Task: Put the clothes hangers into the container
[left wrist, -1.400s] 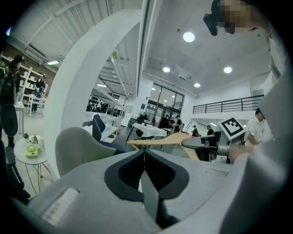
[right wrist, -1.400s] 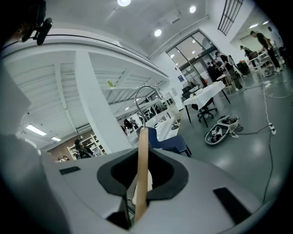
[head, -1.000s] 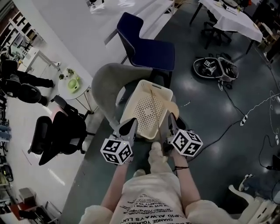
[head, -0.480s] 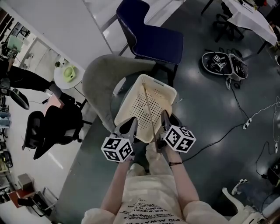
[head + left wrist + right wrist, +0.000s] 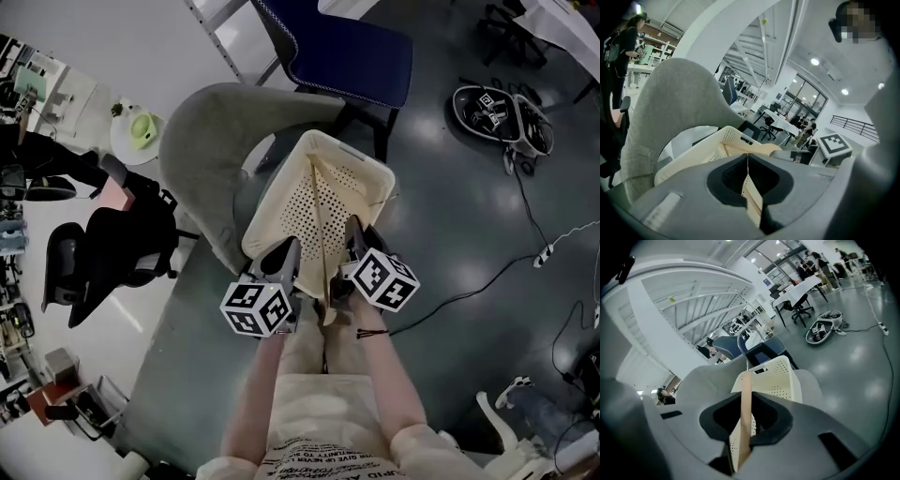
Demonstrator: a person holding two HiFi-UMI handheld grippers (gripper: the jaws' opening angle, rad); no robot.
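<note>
A cream perforated basket (image 5: 270, 202) rests on the seat of a grey shell chair (image 5: 202, 141). One pale wooden hanger (image 5: 320, 234) stands on edge over it, running from the near rim toward the far wall. Both grippers hold this hanger at the near rim. My left gripper (image 5: 284, 255) is shut on a thin wooden end (image 5: 751, 199). My right gripper (image 5: 354, 236) is shut on the wooden bar (image 5: 746, 404), whose metal hook (image 5: 746, 361) points at the basket (image 5: 780, 376). The left gripper view shows the basket's corner (image 5: 693, 157) just ahead of the jaws.
A blue chair (image 5: 347, 47) stands behind the grey one. A black office chair (image 5: 103, 253) and a small round table (image 5: 136, 131) are at the left. A cable (image 5: 469, 291) and a round device (image 5: 502, 108) lie on the dark floor at the right.
Both grippers have come down together with the hanger, which now sits lower and deeper over the basket. The grip has not changed.
</note>
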